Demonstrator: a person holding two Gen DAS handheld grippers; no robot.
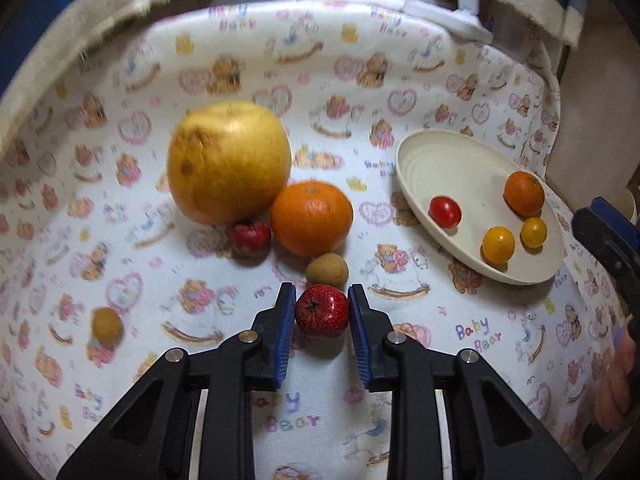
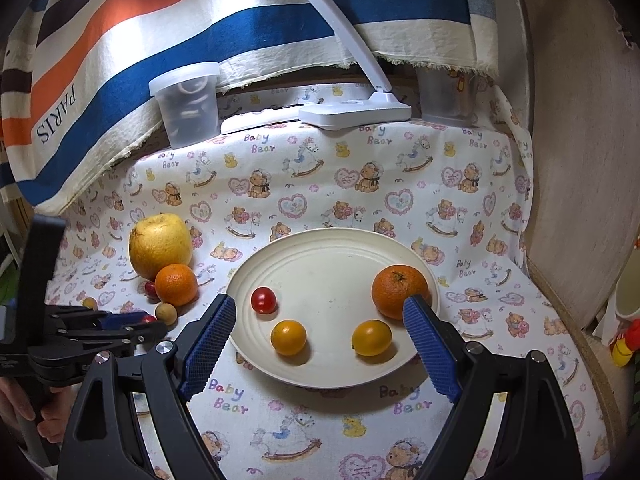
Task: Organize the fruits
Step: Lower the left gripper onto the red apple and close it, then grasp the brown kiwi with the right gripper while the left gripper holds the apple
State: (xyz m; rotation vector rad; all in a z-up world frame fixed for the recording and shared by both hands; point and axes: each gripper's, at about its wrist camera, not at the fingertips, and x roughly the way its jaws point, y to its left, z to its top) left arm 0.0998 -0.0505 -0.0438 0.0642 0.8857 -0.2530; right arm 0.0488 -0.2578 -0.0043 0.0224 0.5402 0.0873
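Tablecloth [image 2: 320,432]: teddy-bear print; striped cloth [image 2: 120,60], lamp [image 2: 356,108] behind.

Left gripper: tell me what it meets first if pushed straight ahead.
The left gripper already has a red fruit between its fingers; next ahead lies a small brown fruit, then the orange, though depth is uncertain.

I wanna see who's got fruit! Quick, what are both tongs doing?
Left tongs: closed around a small red fruit, maybe a strawberry.
Right tongs: wide open, holding nothing, over the plate.
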